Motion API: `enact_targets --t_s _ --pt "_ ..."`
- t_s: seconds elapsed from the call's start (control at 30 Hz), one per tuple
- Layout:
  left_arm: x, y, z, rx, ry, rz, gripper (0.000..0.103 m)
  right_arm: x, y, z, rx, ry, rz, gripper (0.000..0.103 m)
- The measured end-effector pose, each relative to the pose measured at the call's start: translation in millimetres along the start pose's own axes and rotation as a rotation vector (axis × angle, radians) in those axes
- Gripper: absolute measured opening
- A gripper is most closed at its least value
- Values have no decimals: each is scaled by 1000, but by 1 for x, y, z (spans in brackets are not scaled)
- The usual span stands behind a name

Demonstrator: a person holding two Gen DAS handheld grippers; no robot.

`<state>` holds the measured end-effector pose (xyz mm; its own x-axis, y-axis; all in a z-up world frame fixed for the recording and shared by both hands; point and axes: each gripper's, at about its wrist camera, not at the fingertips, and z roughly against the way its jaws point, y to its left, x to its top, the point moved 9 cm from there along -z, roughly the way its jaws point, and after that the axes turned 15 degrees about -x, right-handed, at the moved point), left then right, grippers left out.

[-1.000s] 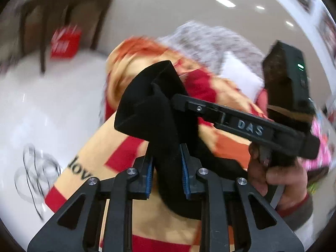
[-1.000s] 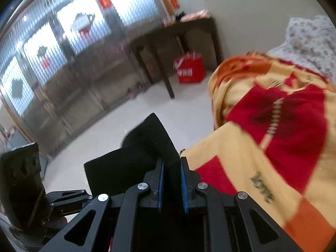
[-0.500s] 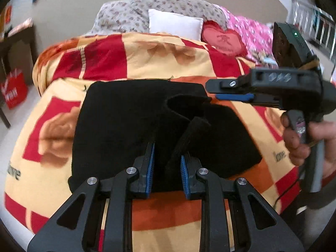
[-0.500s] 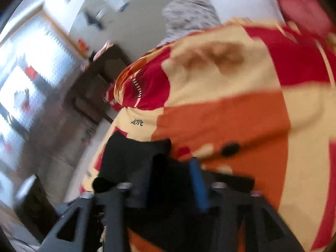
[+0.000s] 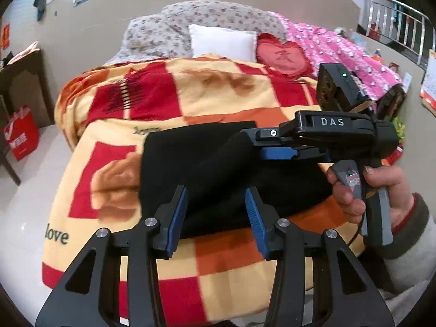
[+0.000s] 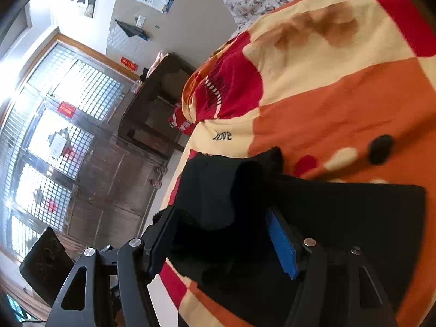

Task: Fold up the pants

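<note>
Both jaws were opening, left hand-held gripper [image 5: 215, 215] and right hand-held gripper [image 6: 220, 241] releasing the black pants [image 5: 196, 160] previously clamped, now laid folded mid-bed [image 5: 231, 286], toward twelve o'clock.

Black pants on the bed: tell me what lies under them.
The black pants lie on a checked red, orange and cream blanket covering the bed. The blanket's pattern beneath them is hidden, as is anything else underneath.
</note>
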<state>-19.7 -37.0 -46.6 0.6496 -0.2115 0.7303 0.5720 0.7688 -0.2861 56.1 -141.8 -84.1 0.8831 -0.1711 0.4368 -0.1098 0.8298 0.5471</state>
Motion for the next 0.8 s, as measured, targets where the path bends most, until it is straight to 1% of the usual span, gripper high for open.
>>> enact_targets --t_s 0.03,0.1,0.13,0.2,0.3,0.4,0.43,0.47,0.5,0.53,0.57,0.63,0.7,0.73,0.8 --pt "0 7 -1 10 4 23 43 0 1 -3 -16 -2 7 64" --pt "-1 11 2 -10 -5 57 43 0 3 -4 -20 -5 12 64" --pt "0 11 6 -31 -17 64 43 1 4 -1 6 -2 4 64" --pt "0 10 10 -37 -24 59 43 4 0 6 70 -3 -49 65" --pt "1 13 18 -38 -29 63 43 4 -6 9 73 7 -98 69" --pt "8 20 34 -35 -70 73 43 0 -6 15 96 18 -103 69" --pt "9 22 37 -33 -79 76 48 -1 -5 17 108 16 -109 70" --pt "11 26 39 -21 -89 79 54 -1 -5 19 120 15 -118 71" --pt "12 30 37 -10 -92 80 66 -1 -4 20 126 15 -125 71" --pt "12 34 32 -6 -88 85 68 -1 -3 18 123 16 -127 71" --pt "11 37 26 -5 -77 96 68 -1 -3 15 111 19 -126 71" --pt "5 45 8 -14 -41 146 68 -2 -4 9 87 29 -123 72" --pt "-3 44 -5 -55 -5 175 68 -3 -3 5 104 41 -134 72" --pt "-9 39 -10 -77 17 170 68 -2 -2 6 122 41 -142 72" --pt "-19 24 -15 -56 35 93 68 2 -3 6 158 40 -174 72"
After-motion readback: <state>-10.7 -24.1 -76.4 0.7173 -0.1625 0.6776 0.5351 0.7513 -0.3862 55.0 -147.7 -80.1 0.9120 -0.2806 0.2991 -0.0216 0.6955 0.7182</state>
